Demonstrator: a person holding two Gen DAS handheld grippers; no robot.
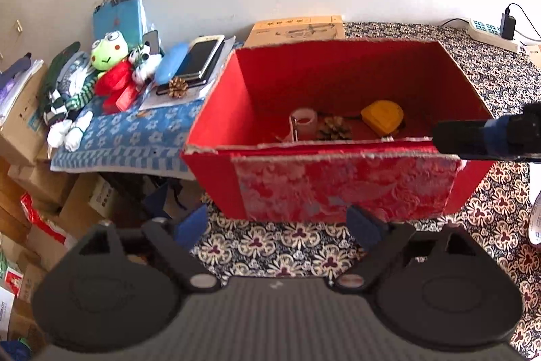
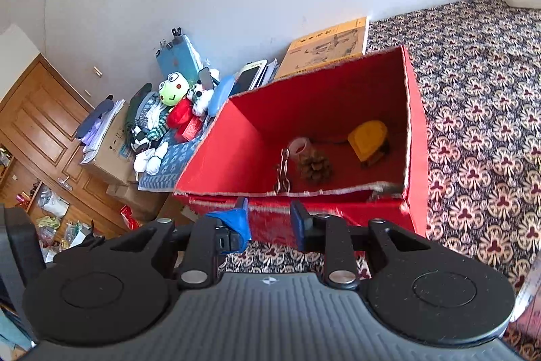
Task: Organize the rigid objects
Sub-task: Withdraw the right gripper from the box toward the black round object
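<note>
A: Your left gripper (image 1: 282, 227) hangs low in front of the red box (image 1: 338, 188), its blue-padded fingers (image 1: 192, 222) spread wide and empty, the box's near wall straight ahead between them.

B: And the right?

A: Your right gripper (image 2: 270, 224) sits just short of the same near wall. Its fingers (image 2: 299, 222) stand a narrow gap apart, with nothing between them. In the left wrist view that gripper (image 1: 487, 139) reaches in from the right, level with the box's near rim.

B: Where are the things you are sorting?

A: Inside the box, beyond both pairs of fingers. A yellow tape measure (image 2: 368, 139) lies toward the far right of the floor. A pine cone (image 2: 314, 166) sits nearer the middle, with a roll of clear tape (image 2: 299, 146) just behind and to its left. A small metal piece (image 2: 282, 173) stands against the near wall left of the cone; it may be a clip or a chain, the view is too blurred to tell.

B: Anything still outside?

A: A second pine cone (image 1: 178, 87) rests well to the left of your left fingers, on the blue-patterned cloth (image 1: 135, 137), just in front of a stack of phones (image 1: 201, 58) and beside a green frog plush (image 1: 108, 53). The box itself stands on the flower-patterned cover (image 2: 473, 124).
</note>
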